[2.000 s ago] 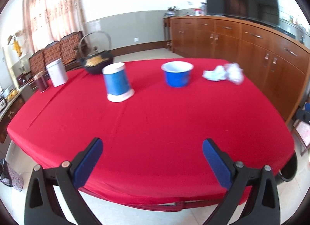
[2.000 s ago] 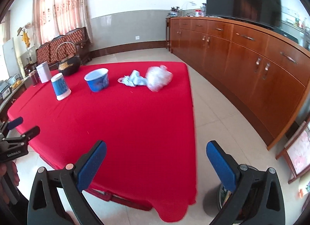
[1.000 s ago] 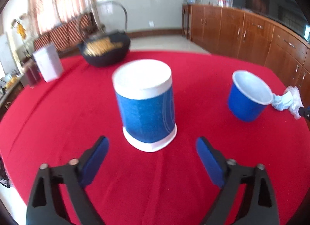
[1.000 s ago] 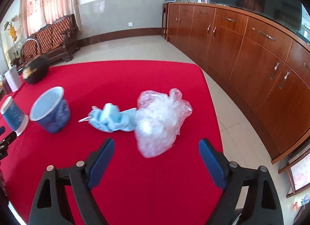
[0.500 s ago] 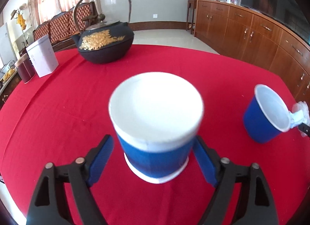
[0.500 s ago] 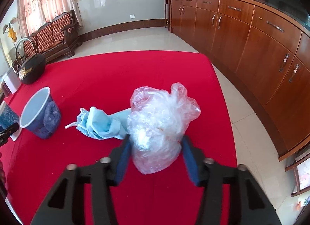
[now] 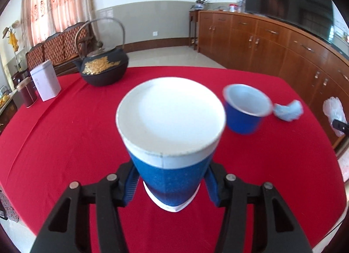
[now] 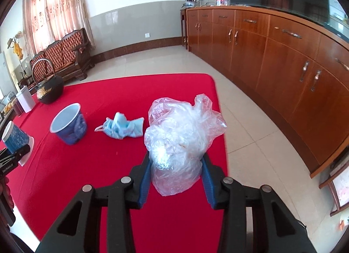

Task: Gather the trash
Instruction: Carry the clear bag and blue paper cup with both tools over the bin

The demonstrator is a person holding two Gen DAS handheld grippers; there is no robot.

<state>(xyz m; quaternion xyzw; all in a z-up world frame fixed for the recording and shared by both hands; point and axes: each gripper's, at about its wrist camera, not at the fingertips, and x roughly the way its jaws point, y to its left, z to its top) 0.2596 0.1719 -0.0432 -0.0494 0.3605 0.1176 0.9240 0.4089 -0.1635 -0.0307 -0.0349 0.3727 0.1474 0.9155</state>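
An upside-down blue paper cup (image 7: 170, 122) with a white base sits between the blue pads of my left gripper (image 7: 171, 187). Its jaws are closing and press its sides, pinching the rim out of round above the red tablecloth (image 7: 65, 144). In the right wrist view a crumpled clear plastic bag (image 8: 181, 139) is squeezed between the pads of my right gripper (image 8: 176, 174), whose jaws are still closing a little. A second blue cup (image 8: 67, 126) stands mouth up, with a light blue face mask (image 8: 122, 126) lying between it and the bag.
A black and gold teapot (image 7: 102, 67), a white tin (image 7: 45, 83) and a dark red jar (image 7: 27, 94) stand at the table's far left. Wooden cabinets (image 8: 283, 56) line the right wall, across a strip of tiled floor (image 8: 250, 126) past the table's right edge.
Both grippers went from wide open to closed, the left on the upturned cup, the right on the plastic bag. Both have since drawn back and up a little with their loads.
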